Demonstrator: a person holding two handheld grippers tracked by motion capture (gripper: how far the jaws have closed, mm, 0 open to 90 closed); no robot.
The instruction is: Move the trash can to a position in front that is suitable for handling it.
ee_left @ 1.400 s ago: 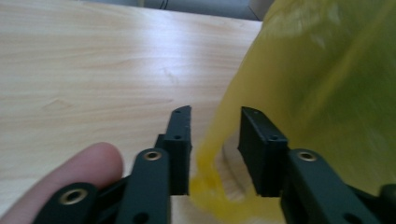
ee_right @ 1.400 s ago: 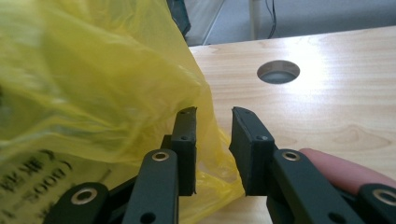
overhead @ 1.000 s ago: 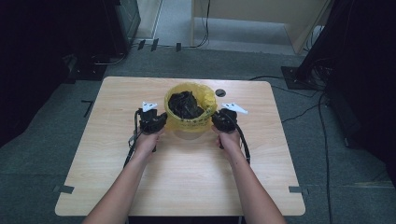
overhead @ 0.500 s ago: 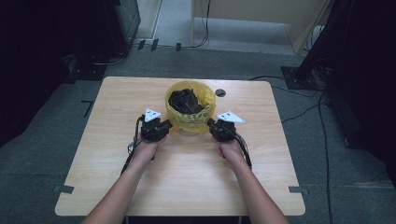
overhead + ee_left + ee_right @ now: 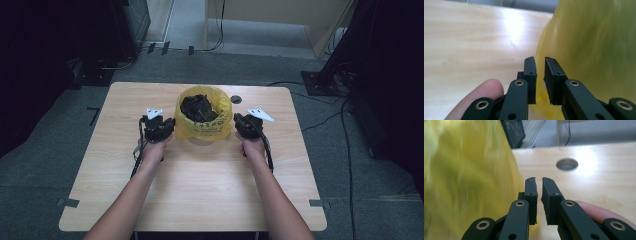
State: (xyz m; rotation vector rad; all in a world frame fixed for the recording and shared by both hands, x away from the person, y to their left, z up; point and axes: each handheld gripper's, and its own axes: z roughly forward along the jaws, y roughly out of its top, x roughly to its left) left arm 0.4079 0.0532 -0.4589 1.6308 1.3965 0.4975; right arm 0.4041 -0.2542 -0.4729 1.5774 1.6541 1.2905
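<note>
**Sizing up the yellow bag from both flanks**

Working down from the biggest thing, I have the pale wooden table [image 5: 200, 200] under everything. The crinkled yellow plastic bag [image 5: 205, 127] stands toward its far middle, mouth open upward. It is filled with a heap of dark, crumpled material [image 5: 197, 107] that I can't identify.

The left gripper [image 5: 171, 125] sits just beside the bag's left wall and the right gripper [image 5: 237, 122] just beside its right wall. Both sets of jaws have just been opening and now stand a narrow slit apart. The pads press on nothing, though the yellow film lies close against the left pair and just beside the right pair. A small round hole [image 5: 236, 99] in the tabletop lies beyond the bag.

I judge the film to be thin, soft and slippery. It will likely fold and stretch rather than hold its shape, and a hard tug could tear it. The load looks light but loose. I would pinch the rim on both sides, where the plastic bunches, not the taut belly.
</note>
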